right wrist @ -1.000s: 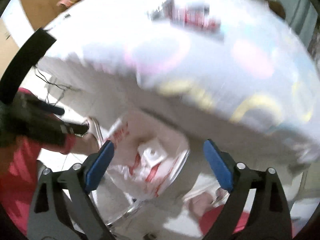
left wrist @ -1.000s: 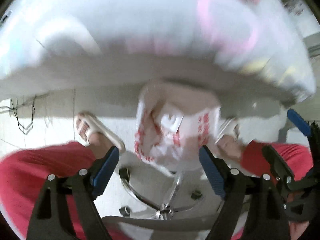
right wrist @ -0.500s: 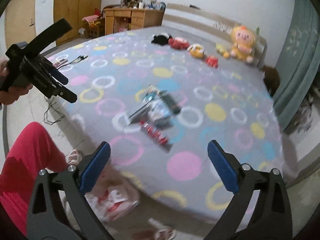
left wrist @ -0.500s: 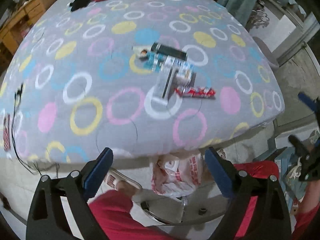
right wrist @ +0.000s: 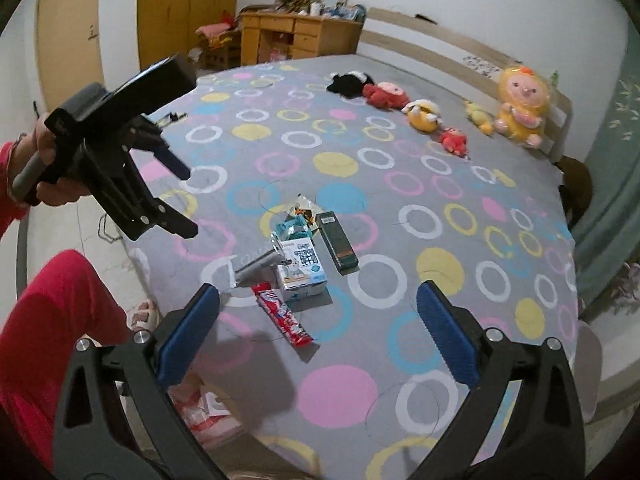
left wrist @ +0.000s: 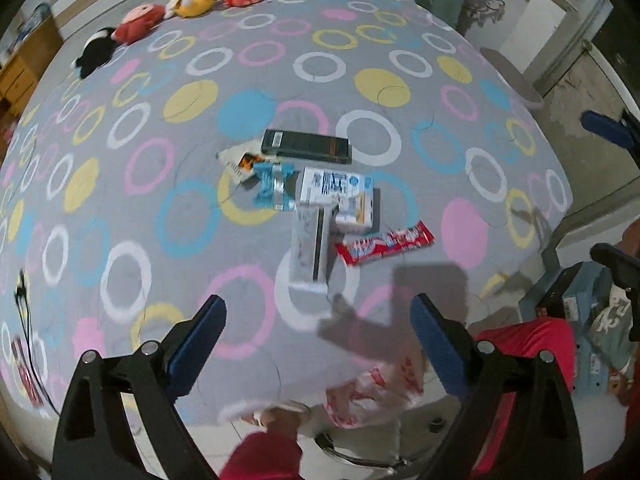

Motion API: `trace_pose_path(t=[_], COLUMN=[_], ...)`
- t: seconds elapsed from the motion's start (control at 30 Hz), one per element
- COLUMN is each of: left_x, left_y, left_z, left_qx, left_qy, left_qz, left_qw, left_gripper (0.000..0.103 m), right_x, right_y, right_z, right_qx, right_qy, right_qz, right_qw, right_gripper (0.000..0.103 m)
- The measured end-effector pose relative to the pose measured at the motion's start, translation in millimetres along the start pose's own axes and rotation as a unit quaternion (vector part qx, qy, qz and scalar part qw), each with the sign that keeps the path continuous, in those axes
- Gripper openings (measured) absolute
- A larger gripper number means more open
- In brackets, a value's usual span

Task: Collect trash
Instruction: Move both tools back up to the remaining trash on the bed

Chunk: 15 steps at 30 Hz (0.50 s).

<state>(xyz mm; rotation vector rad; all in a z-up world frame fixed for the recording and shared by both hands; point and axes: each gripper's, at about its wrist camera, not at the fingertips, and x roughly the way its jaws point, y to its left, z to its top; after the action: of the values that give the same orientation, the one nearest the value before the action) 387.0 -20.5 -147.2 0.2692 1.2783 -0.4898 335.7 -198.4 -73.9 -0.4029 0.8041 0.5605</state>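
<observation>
I hold both tools above the bed [left wrist: 120, 184] with jaws spread wide and empty: my left tool [left wrist: 318, 344] at the lower centre of its view, my right tool [right wrist: 318, 330] likewise. The trash sits mid-frame in one cluster, so either can reach it: red wrapper [left wrist: 384, 242], milk carton [left wrist: 338, 196], dark box [left wrist: 306, 146]. The plastic bag [left wrist: 372, 392] waits below the bed's edge, ready to receive.

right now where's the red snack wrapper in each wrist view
Left wrist: red snack wrapper lies right of centre, just right of the long silver box.
Right wrist: red snack wrapper lies left of centre, near the bed's front edge, beside the left blue finger pad.
Shared landmark: the white milk carton, just beyond the wrapper in both.
</observation>
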Motion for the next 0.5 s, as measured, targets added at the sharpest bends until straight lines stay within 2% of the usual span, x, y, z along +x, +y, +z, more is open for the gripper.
trace_pose_path(t=[0.1, 0.27, 0.5], left_x=[20, 58, 95], left_y=[1, 3, 9], left_z=[10, 18, 24], left_qx=[0.01, 0.012, 0.006], left_qy=[0.001, 0.024, 0.039], left_qz=[-0.002, -0.014, -0.025], left_qw=[0.9999, 0.9995, 0.9989], left_gripper=[0.091, 0.091, 0.091], right_x=[33, 77, 112], right_y=[-5, -4, -5], right_z=[-3, -13, -24], right_qx=[-0.004, -0.021, -0.023], right_qy=[0.026, 0.065, 0.095], right_qz=[0.021, 0.046, 0.086], right_qw=[0.999, 0.997, 0.991], right_gripper=[0.096, 0.096, 0.096])
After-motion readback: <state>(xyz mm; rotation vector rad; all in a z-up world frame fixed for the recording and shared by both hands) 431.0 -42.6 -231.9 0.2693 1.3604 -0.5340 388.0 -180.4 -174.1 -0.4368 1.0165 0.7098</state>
